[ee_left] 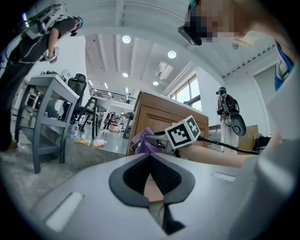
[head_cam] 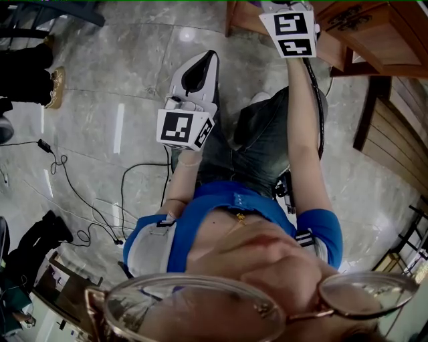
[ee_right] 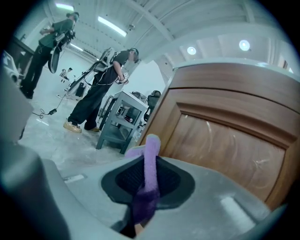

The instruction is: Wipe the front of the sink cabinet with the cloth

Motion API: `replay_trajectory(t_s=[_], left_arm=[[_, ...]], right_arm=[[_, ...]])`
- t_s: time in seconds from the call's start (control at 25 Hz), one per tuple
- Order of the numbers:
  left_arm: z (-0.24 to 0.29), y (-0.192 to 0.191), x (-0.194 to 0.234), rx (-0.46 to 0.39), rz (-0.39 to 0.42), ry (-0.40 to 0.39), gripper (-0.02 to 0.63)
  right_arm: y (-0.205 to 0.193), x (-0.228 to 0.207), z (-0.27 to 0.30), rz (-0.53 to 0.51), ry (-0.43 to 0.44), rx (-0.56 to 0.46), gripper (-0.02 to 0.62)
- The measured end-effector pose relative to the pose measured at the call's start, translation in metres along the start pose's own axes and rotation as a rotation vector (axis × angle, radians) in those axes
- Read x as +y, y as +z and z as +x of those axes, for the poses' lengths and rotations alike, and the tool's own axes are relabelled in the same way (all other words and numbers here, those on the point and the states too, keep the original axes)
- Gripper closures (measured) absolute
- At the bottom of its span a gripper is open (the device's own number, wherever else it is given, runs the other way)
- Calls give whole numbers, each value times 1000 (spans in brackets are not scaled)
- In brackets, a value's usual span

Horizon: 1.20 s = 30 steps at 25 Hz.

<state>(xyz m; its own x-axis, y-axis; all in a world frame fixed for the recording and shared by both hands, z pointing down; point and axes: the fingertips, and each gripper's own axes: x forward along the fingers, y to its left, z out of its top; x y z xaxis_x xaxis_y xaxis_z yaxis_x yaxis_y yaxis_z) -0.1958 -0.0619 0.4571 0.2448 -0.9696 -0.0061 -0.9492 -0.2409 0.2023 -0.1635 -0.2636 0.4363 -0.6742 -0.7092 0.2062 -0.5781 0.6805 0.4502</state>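
Note:
A purple cloth (ee_right: 150, 161) stands up between the jaws of my right gripper (ee_right: 149, 180), which is shut on it. The wooden cabinet front (ee_right: 225, 140) fills the right of the right gripper view, a short way beyond the cloth; I cannot tell if they touch. In the head view the right gripper (head_cam: 289, 17) is held out at the top, next to the cabinet (head_cam: 374, 33). My left gripper (head_cam: 207, 60) hangs lower over the floor, shut with nothing in it. In the left gripper view, beyond the left gripper (ee_left: 150, 157), are the cloth (ee_left: 143, 140) and the cabinet (ee_left: 159, 115).
Black cables (head_cam: 73, 194) trail over the marble floor at the left. A grey metal table (ee_right: 119, 119) and other people (ee_right: 101, 89) stand further back. A dark wooden leg (head_cam: 366, 113) and slatted panel are at the right.

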Motion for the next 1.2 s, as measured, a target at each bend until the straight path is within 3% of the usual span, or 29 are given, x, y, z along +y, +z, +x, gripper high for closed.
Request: replay_trajectory(t_s=[0.68, 1.2], left_arm=[[-2, 7, 7, 1, -4, 16, 606], [-6, 11, 8, -9, -12, 5, 606]], right_arm=[[0, 27, 24, -37, 48, -11, 538], [-49, 67, 45, -120, 141, 135, 538]])
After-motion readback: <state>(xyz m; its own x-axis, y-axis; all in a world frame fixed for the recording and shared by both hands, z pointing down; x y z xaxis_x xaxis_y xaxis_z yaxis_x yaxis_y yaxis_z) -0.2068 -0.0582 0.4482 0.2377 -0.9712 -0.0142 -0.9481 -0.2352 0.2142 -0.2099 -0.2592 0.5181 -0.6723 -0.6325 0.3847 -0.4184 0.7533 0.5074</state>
